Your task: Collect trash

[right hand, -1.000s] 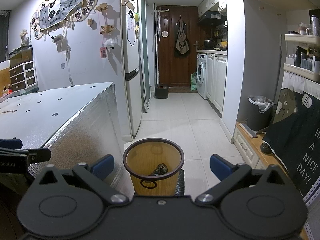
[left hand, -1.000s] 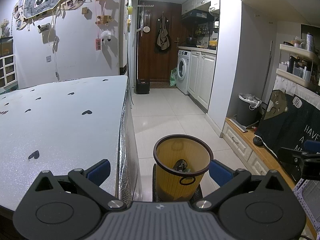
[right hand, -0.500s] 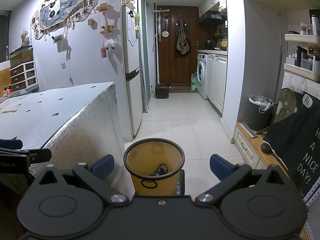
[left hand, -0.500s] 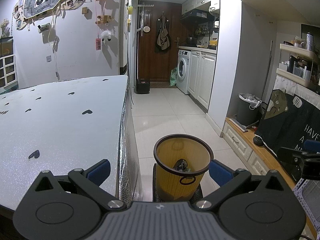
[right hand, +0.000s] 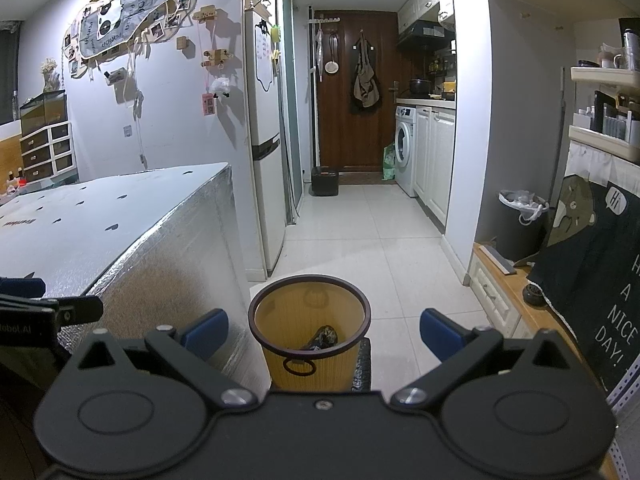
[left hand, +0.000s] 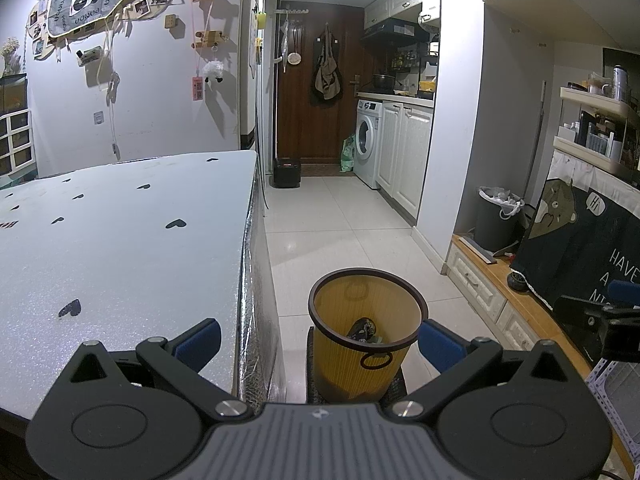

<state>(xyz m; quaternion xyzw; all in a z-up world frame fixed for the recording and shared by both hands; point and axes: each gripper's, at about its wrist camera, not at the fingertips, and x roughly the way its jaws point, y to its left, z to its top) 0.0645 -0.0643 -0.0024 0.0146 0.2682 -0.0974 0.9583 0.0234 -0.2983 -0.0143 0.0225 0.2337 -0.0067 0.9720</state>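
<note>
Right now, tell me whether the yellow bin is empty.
Not empty. The yellow bin stands upright, and a dark crumpled piece of trash lies at its bottom; most of it is unfilled.

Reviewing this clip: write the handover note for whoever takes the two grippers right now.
Left gripper: open, empty.
Right gripper: open, empty.
Yellow bin stands on the floor beside the silver-covered table, just ahead of both grippers.
Done: a dark crumpled piece of trash lies inside the bin.
Left: no loose trash shows on the tabletop or the visible floor; check out of view before closing the job.
</note>
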